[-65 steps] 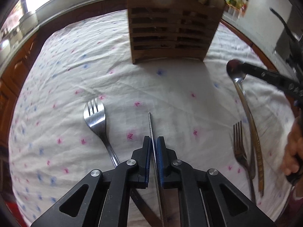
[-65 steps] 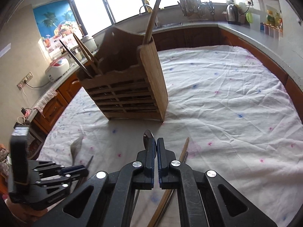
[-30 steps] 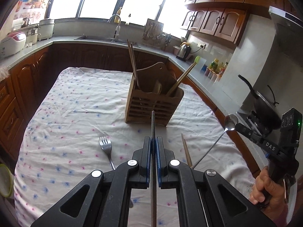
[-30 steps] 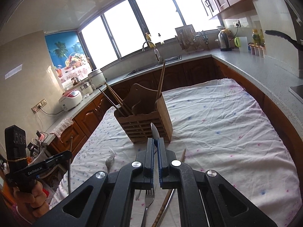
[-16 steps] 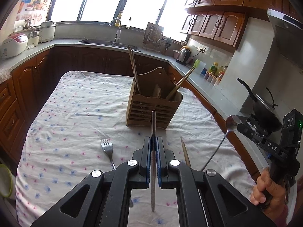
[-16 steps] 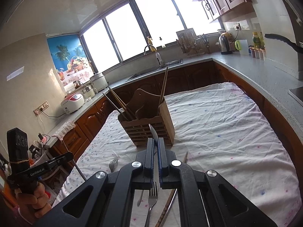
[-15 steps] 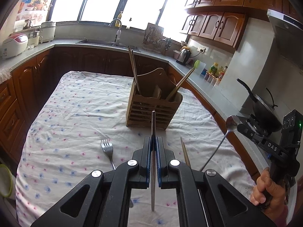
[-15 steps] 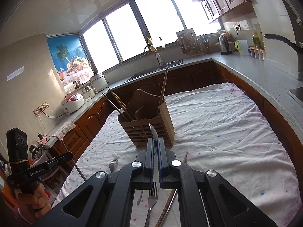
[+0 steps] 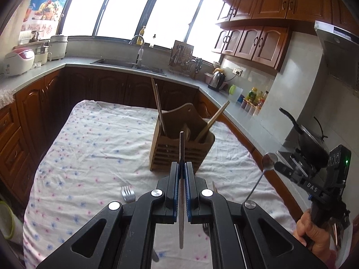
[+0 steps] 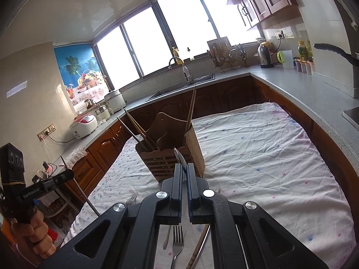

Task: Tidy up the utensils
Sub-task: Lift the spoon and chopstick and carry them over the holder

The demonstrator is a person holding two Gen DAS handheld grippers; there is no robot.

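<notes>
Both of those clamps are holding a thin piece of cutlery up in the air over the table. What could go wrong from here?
The left gripper pinches a thin metal chopstick and the right gripper a spoon, each by a narrow stem, so either might twist or slip. The wooden holder already has chopsticks leaning out; a careless drop could hit them or tip it. A fork lies on the cloth right below.
</notes>
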